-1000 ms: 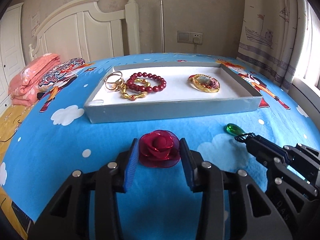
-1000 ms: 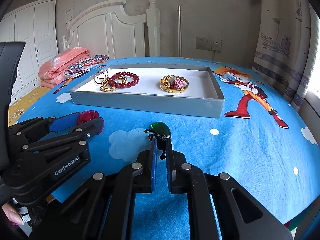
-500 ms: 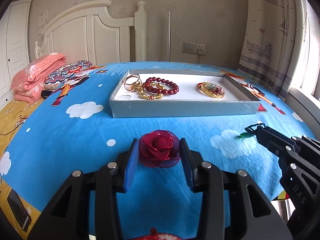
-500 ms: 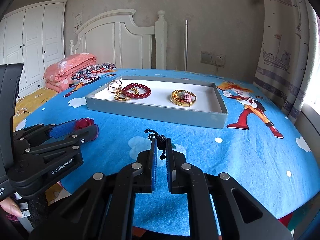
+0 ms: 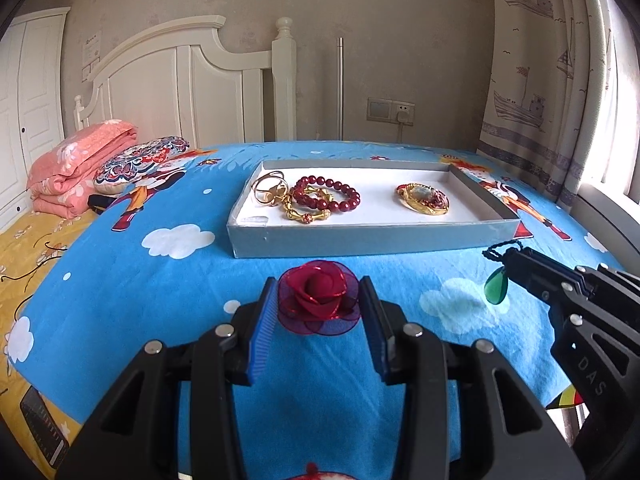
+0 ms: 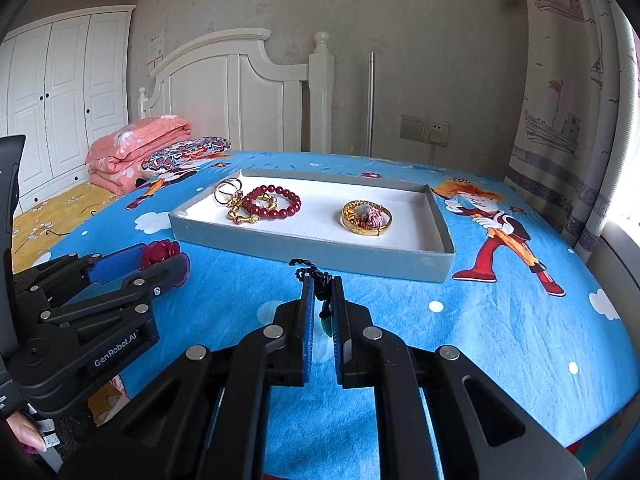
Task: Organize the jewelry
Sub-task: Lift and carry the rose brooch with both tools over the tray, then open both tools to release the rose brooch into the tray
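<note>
My left gripper (image 5: 318, 292) is shut on a red fabric rose (image 5: 318, 298) and holds it above the blue bedspread, in front of the grey tray (image 5: 360, 236). My right gripper (image 6: 320, 292) is shut on the black cord (image 6: 310, 270) of a green pendant (image 5: 496, 286), which dangles below the fingers. The tray holds gold rings (image 5: 270, 190), a gold bracelet (image 5: 306, 212), a red bead bracelet (image 5: 328, 196) and a gold brooch (image 5: 424, 200). The rose also shows in the right wrist view (image 6: 158, 252).
A folded pink quilt (image 5: 76, 160) and a patterned pillow (image 5: 140, 158) lie at the far left by the white headboard (image 5: 180, 88). A curtain (image 5: 552, 80) hangs at the right. A yellow sheet (image 5: 28, 248) is at the left edge.
Both grippers have lifted and drawn back from the bedspread with their items. The green pendant has left the bedspread and now hangs from the right gripper.
</note>
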`<state>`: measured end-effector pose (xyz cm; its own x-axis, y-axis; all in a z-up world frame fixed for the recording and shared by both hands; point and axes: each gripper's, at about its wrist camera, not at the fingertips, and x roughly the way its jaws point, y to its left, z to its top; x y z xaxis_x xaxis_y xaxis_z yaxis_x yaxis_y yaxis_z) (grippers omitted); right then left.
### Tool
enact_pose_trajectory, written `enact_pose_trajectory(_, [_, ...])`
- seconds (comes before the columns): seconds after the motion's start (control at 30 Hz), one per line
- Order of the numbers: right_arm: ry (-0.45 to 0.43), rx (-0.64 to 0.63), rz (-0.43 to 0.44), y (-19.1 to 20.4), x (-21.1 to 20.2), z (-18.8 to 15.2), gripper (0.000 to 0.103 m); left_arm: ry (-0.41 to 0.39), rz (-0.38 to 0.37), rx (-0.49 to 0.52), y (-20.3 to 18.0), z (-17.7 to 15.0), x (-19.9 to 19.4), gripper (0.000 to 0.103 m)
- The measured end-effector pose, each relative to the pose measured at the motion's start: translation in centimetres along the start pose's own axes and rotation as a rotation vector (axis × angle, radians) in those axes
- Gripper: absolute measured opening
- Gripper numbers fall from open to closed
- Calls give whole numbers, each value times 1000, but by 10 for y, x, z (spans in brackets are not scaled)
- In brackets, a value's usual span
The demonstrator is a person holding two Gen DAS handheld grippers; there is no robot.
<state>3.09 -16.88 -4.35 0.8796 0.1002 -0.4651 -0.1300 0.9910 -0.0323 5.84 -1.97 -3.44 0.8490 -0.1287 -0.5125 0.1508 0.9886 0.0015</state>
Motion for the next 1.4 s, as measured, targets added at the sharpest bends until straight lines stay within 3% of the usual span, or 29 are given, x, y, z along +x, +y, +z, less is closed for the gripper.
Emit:
enact_pose_trajectory(0.3, [-32, -18, -14, -5, 23, 47, 9, -5, -34, 6, -1, 41, 13, 40])
enact_pose_trajectory(0.67, [13, 2, -36, -28, 85, 112, 9, 89, -32, 14, -1, 111, 84, 40])
enact_pose_trajectory(1.03, [119, 36, -63, -40, 151, 119, 9, 182, 21, -3, 1, 125, 151, 40])
enact_pose_trajectory(1.4, [177, 47, -63, -40, 168, 108, 9, 224, 35, -13, 6, 116, 169, 41])
